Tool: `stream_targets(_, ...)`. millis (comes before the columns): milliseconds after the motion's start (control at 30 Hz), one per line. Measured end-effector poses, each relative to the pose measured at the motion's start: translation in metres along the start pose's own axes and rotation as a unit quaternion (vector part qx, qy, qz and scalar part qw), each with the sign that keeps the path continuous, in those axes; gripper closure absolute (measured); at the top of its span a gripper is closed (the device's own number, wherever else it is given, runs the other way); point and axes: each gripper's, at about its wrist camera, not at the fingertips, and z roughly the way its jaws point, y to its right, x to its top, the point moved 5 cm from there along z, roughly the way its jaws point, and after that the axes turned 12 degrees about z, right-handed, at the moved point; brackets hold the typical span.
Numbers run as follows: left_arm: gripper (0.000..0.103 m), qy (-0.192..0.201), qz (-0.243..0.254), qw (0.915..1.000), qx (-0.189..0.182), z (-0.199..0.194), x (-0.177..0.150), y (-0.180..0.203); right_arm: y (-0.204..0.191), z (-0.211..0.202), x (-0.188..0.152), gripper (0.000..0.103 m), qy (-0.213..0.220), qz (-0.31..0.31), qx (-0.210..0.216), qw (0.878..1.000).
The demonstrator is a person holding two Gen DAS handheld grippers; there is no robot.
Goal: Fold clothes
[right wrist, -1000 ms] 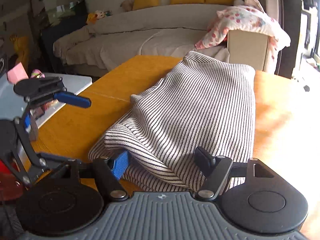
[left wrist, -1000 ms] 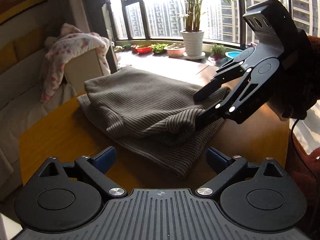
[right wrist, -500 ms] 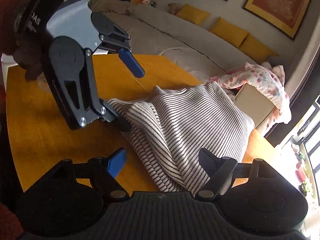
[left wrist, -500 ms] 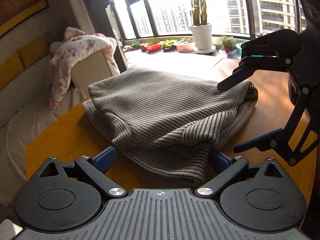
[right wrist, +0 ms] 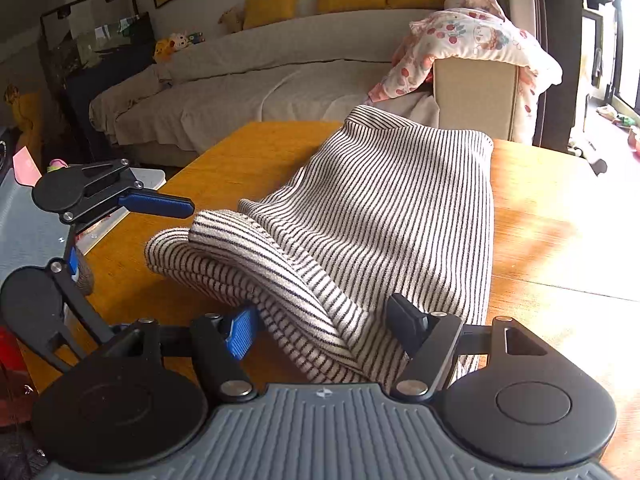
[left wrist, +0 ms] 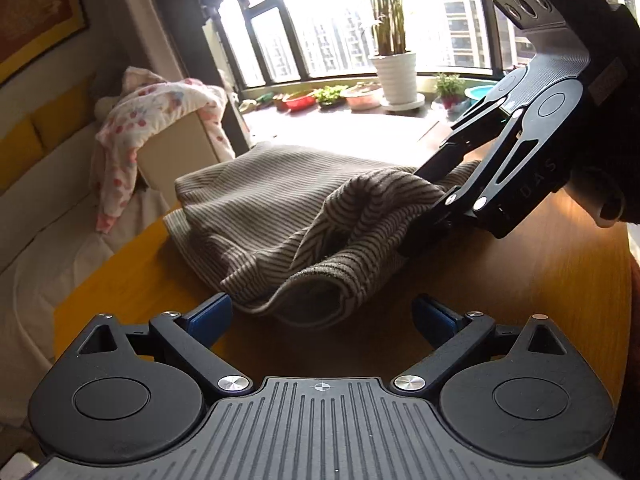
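Your right gripper [right wrist: 320, 326] is closing around the near folded edge of the striped sweater [right wrist: 384, 216] lying on the table [right wrist: 560, 240], apparently to lift that layer, while your left gripper [left wrist: 320, 312] waits wide open and empty just beside its hem.

faint "UAS" on right gripper [left wrist: 430, 204]

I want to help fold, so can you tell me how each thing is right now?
striped sweater: lying on the table, partly folded, near edge bunched up.
right gripper: jaws closing, sweater fold between them.
left gripper: open, nothing between the pads, just short of the sweater's edge.
wooden table: sweater resting on it.
flowered cloth: draped over the sofa arm.
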Motion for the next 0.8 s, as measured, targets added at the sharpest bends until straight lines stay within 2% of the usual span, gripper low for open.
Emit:
stream_targets(67,0.003,-0.003,-0.024,0.9995,0.019,0.009,0.004,-0.009,-0.011,-0.007,-0.009,0.031,0.022,-0.065,-0.029,0.997)
stream_targets(133,0.002,-0.006,-0.076,0.9971,0.009,0.016,0.007,-0.024,-0.022,-0.012,-0.019,0.022,0.043,-0.135,-0.061,0.988)
stream_targets(233,0.003,-0.002,-0.17,0.9851,-0.026,0.021,0.008,-0.043,-0.033,-0.003,-0.036,0.022,0.072,-0.246,-0.117,0.96)
stream_targets(300,0.005,0.001,-0.202,0.9784,-0.045,0.024,0.008,-0.049,-0.034,0.01,-0.041,0.022,0.086,-0.292,-0.147,0.941)
stream_targets(367,0.007,0.004,-0.224,0.9724,-0.064,0.027,0.008,-0.051,-0.03,0.024,-0.036,0.031,0.088,-0.305,-0.165,0.934)
stream_targets(400,0.008,0.005,-0.225,0.9716,-0.072,0.027,0.008,-0.05,-0.027,0.032,-0.032,0.045,0.087,-0.306,-0.173,0.932)
stream_targets(433,0.008,0.005,-0.225,0.9711,-0.079,0.027,0.007,-0.048,-0.023,0.036,-0.026,0.061,0.08,-0.296,-0.173,0.936)
stream_targets(467,0.008,0.007,-0.225,0.9706,-0.085,0.025,0.005,-0.047,-0.018,0.036,-0.019,0.062,0.068,-0.275,-0.166,0.945)
stream_targets(533,0.008,0.029,-0.235,0.966,-0.104,0.011,0.002,-0.049,-0.012,0.028,-0.009,0.073,0.054,-0.269,-0.165,0.947)
stream_targets(600,0.008,0.063,-0.255,0.9572,-0.122,-0.006,0.001,-0.06,-0.01,0.012,-0.004,0.075,0.045,-0.281,-0.168,0.944)
stream_targets(667,0.008,0.095,-0.276,0.9489,-0.121,-0.019,0.005,-0.077,-0.013,-0.011,-0.006,0.076,0.023,-0.296,-0.157,0.942)
stream_targets(733,0.008,0.108,-0.284,0.9466,-0.107,-0.02,0.01,-0.088,-0.021,-0.032,-0.011,0.076,-0.002,-0.322,-0.145,0.935)
stream_targets(800,0.009,0.11,-0.289,0.9446,-0.109,-0.007,0.02,-0.095,-0.031,-0.051,-0.02,0.076,-0.026,-0.36,-0.136,0.923)
